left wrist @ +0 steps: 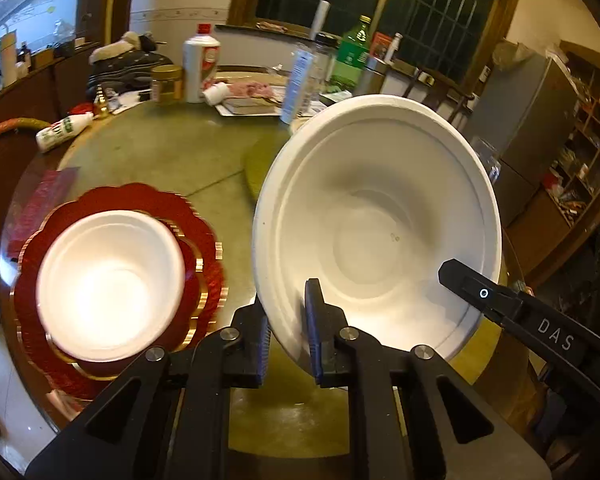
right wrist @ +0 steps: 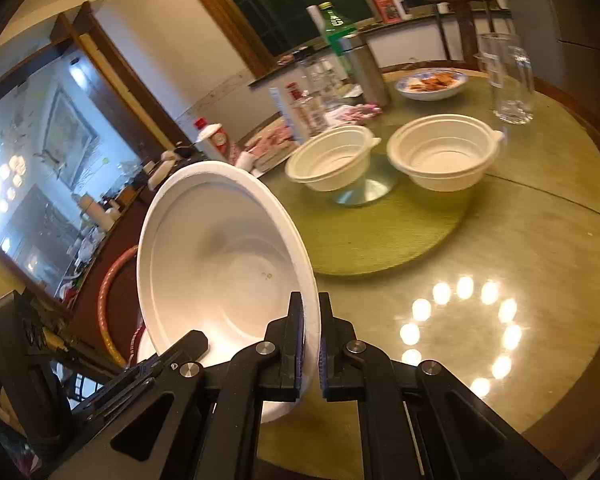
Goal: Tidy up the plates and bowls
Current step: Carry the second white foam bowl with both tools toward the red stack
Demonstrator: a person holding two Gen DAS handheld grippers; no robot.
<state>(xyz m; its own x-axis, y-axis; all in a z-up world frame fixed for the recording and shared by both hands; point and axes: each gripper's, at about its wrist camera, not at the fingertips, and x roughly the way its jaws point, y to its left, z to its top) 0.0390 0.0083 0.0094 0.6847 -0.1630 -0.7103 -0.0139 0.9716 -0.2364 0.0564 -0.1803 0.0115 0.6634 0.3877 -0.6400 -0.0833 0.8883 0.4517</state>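
I hold one large white bowl (left wrist: 372,220) tilted in the air, between both grippers. My left gripper (left wrist: 286,308) is shut on its near left rim. In the right wrist view my right gripper (right wrist: 310,312) is shut on the near right rim of the same bowl (right wrist: 220,256). Below and to the left, a second white bowl (left wrist: 112,284) sits on stacked red scalloped plates (left wrist: 208,224) with gold edges. Two cream bowls with small handles (right wrist: 332,160) (right wrist: 444,152) stand on the turntable (right wrist: 380,240).
The round green table (right wrist: 520,260) carries bottles (left wrist: 202,64) (left wrist: 354,56), a jar (left wrist: 166,84), a tall glass (right wrist: 508,80) and a dish of food (right wrist: 432,82) at its far side. Shelves (left wrist: 580,152) stand to the right. Lamp glare shines on the near table top.
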